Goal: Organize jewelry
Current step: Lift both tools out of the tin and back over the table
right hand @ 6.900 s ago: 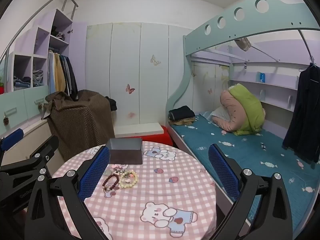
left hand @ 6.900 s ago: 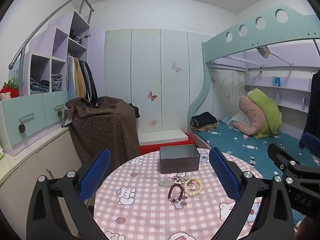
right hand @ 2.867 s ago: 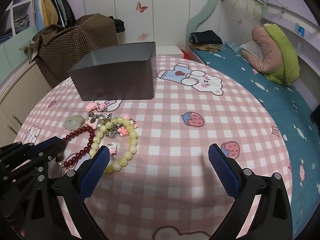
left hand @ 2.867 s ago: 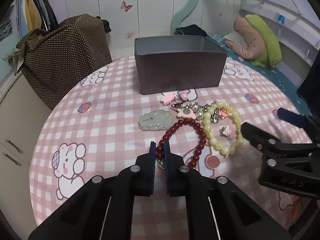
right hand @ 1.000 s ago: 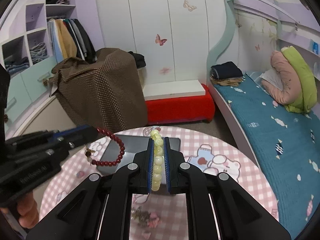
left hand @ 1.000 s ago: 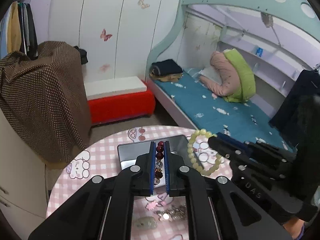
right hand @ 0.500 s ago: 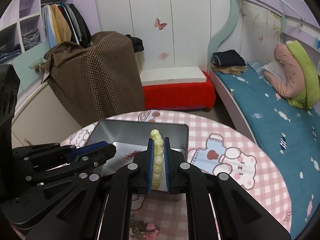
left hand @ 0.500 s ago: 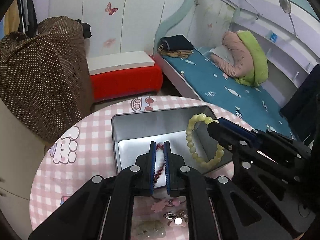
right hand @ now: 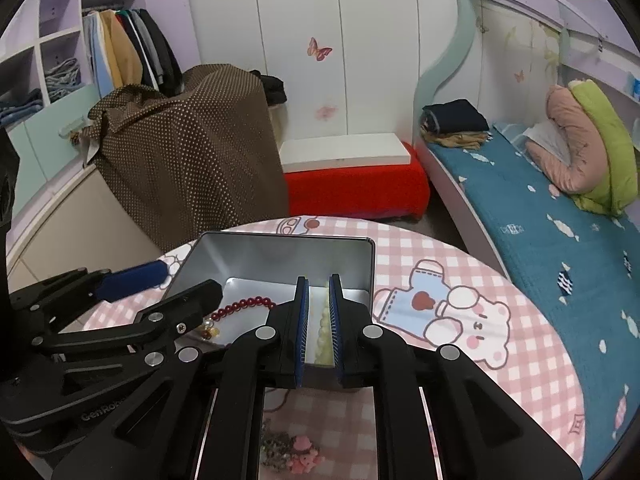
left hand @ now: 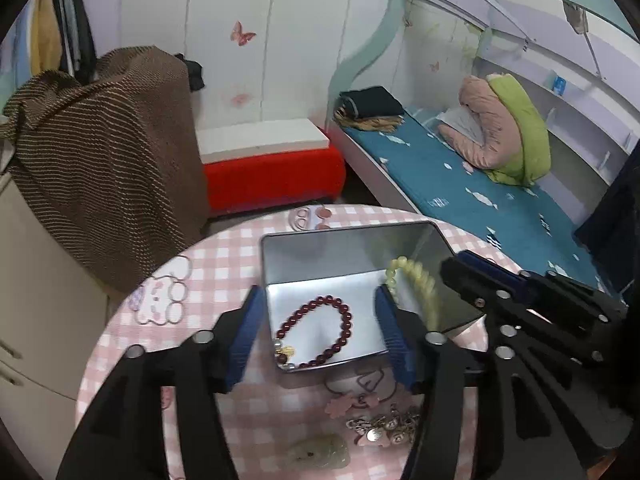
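A round table (left hand: 208, 264) under a pink checked cloth printed with bears carries one open metal tin (left hand: 344, 248) and a small heap of loose jewelry; two black grippers with blue pads work over the tin; the left gripper (left hand: 320, 332), whose fingers have just been opening, stands wide and empty, its pads flanking the near end of the tin; one dark red bead bracelet (left hand: 320, 332) lies free on the tin's floor between those pads, touching neither; the right gripper (right hand: 318, 320) has its fingers narrowly set around one pale yellow-green bead bracelet (right hand: 324, 336), which hangs between the pads down into the right side of the tin, though whether the pads press it cannot be told; on the cloth just in front of the tin lie one pale green carved pendant (left hand: 320, 452), one pink flower-shaped charm (left hand: 348, 402) and one tangle of small metal charms (left hand: 384, 432), whose pieces are too small to count; the side of the left gripper, in the right wrist view, bears raised lettering beginning "GenRo", the rest hidden.
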The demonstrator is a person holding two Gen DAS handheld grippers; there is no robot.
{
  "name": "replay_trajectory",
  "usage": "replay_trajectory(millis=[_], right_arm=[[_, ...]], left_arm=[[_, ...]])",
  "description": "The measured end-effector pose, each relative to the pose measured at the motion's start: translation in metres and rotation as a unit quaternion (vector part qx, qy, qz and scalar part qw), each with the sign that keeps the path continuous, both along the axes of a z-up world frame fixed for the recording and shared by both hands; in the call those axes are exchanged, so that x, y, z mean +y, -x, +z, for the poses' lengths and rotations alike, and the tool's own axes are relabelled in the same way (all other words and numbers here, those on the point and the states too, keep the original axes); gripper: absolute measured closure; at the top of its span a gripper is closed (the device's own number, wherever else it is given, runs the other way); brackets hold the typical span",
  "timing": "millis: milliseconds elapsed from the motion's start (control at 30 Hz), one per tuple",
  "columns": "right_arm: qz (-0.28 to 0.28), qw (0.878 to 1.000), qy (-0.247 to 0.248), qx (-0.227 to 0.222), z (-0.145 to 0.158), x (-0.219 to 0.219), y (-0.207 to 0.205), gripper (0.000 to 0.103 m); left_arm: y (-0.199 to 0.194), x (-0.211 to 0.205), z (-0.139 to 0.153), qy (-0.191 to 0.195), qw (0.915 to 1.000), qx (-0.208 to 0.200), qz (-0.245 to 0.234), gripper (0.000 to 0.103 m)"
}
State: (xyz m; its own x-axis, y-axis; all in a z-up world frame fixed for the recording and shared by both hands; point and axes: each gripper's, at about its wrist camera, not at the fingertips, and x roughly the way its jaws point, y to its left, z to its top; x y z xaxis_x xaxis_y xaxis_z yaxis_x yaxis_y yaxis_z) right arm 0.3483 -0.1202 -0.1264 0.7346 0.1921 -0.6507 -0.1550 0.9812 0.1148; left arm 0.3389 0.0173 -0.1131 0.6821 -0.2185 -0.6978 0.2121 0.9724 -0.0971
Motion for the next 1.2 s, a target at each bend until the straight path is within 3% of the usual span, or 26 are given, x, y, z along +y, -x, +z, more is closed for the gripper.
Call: replay_trajectory(millis=[33, 100, 200, 367, 733, 1033, 1200], right_arm=[[-0.002, 1.0, 0.004, -0.003, 0.002, 0.0, 0.003, 0.088], [-0.007, 1.0, 0.011, -0.011, 0.008, -0.002, 0.01, 0.065], [-0.023, 0.999, 0.011, -0.032, 0.019, -0.008, 0.025, 0.042], [-0.022, 0.998, 0.004, -0.055, 0.038, -0.015, 0.057, 0.037], [-0.02, 0.992, 0.005, -0.124, 0.091, -0.019, 0.156, 0.03], [-0.028, 0.986, 0.012, -0.164, 0.115, -0.019, 0.235, 0.025], [-0.033, 0.982, 0.019, -0.185, 0.123, -0.015, 0.271, 0.021]], left_arm=[[0.004, 0.002, 0.003, -0.002, 0.9999, -0.008, 0.007, 0.036], [0.013, 0.009, 0.008, -0.003, 0.9994, -0.025, 0.023, 0.032], [0.027, 0.02, 0.019, 0.003, 0.9978, -0.048, 0.045, 0.021], [0.059, 0.028, 0.038, 0.009, 0.9947, -0.083, 0.06, 0.019], [0.147, 0.028, 0.078, -0.017, 0.984, -0.157, 0.083, 0.017], [0.219, 0.025, 0.1, -0.029, 0.9738, -0.206, 0.091, 0.012], [0.25, 0.027, 0.107, -0.018, 0.9716, -0.218, 0.091, 0.012]])
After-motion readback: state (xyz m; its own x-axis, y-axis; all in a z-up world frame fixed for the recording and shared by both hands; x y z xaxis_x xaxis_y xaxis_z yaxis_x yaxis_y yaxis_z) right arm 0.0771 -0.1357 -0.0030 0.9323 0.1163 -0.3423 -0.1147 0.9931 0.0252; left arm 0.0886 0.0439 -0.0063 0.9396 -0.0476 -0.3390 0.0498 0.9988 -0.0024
